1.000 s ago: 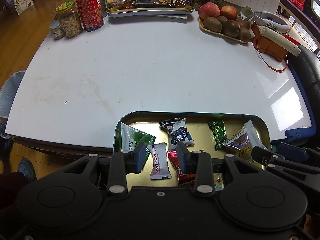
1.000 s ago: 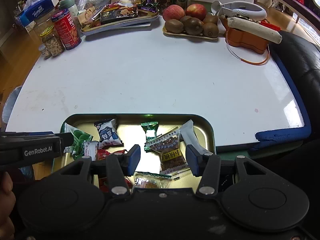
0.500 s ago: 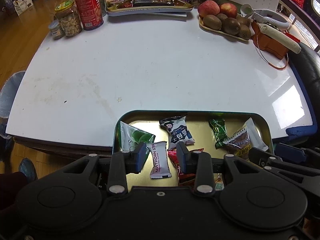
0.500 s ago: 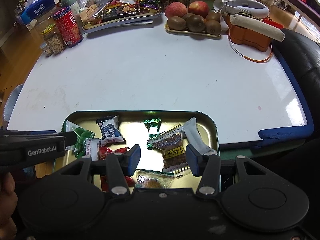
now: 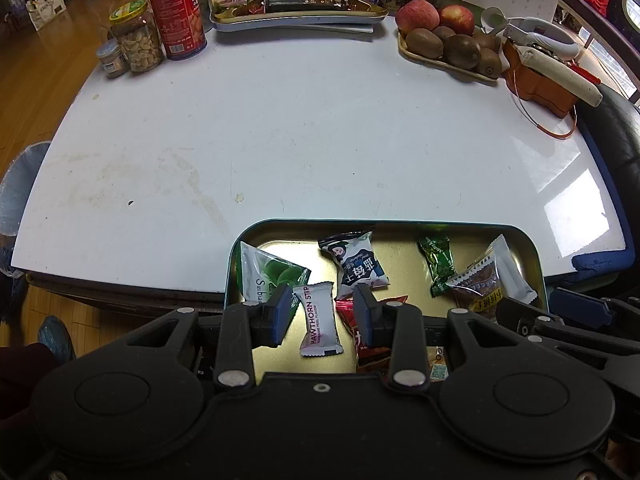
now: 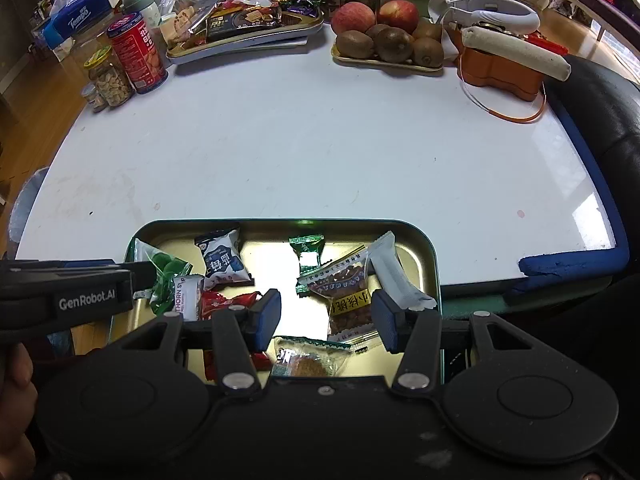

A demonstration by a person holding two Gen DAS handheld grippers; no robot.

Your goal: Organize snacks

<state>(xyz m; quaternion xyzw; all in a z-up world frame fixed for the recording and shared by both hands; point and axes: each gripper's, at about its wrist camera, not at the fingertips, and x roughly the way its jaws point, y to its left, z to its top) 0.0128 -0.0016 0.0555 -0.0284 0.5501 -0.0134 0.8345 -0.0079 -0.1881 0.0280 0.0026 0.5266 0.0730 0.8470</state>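
Observation:
A gold tin tray (image 5: 400,223) sits at the near table edge and holds several wrapped snacks. My left gripper (image 5: 323,316) hovers open above it, with a white hawthorn strip packet (image 5: 320,320) lying below the gap, untouched. A blue-and-white packet (image 5: 358,264), a green-and-clear pouch (image 5: 272,274) and a red packet (image 5: 370,354) lie around it. My right gripper (image 6: 326,318) stands open over the tray's (image 6: 360,222) right half. A brown nut packet (image 6: 346,292), a long white packet (image 6: 394,276) and a biscuit packet (image 6: 308,360) lie beneath it.
At the white table's (image 5: 320,120) far side stand a red can (image 5: 176,12), a jar of nuts (image 5: 136,40), a second tray of snacks (image 5: 300,20) and a fruit tray (image 5: 448,44). An orange case (image 6: 500,68) and a black chair (image 6: 600,112) are at the right.

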